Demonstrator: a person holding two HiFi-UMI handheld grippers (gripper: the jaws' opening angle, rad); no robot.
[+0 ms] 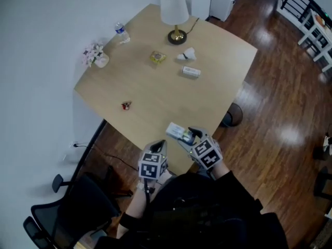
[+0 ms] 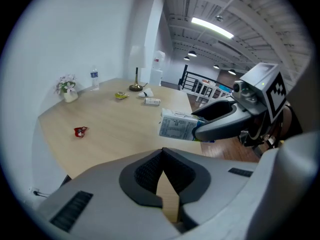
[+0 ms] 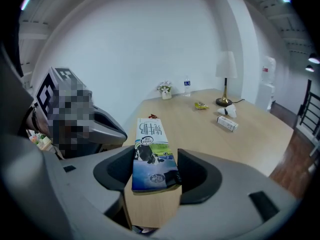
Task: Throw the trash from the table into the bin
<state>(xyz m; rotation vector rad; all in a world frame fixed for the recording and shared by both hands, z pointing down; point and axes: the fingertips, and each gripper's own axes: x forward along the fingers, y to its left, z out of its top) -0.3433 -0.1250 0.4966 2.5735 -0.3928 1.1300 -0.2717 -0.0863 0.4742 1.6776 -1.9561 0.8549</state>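
Note:
My right gripper (image 1: 182, 134) is shut on a blue and white milk carton (image 1: 178, 132), held over the near edge of the wooden table (image 1: 155, 97). In the right gripper view the carton (image 3: 151, 151) lies lengthwise between the jaws. My left gripper (image 1: 160, 145) hangs just left of it, shut and empty, its pads touching at the tips (image 2: 161, 154). On the table lie a red wrapper (image 1: 126, 106), a yellow wrapper (image 1: 157, 57), a crumpled white tissue (image 1: 187, 54) and a small white box (image 1: 191, 71). No bin is in view.
A lamp (image 1: 174, 14), a water bottle (image 1: 122, 32) and a small flower pot (image 1: 95, 55) stand along the table's far side by the white wall. An office chair (image 1: 67, 211) stands at the lower left. Dark wood floor (image 1: 280, 113) lies to the right.

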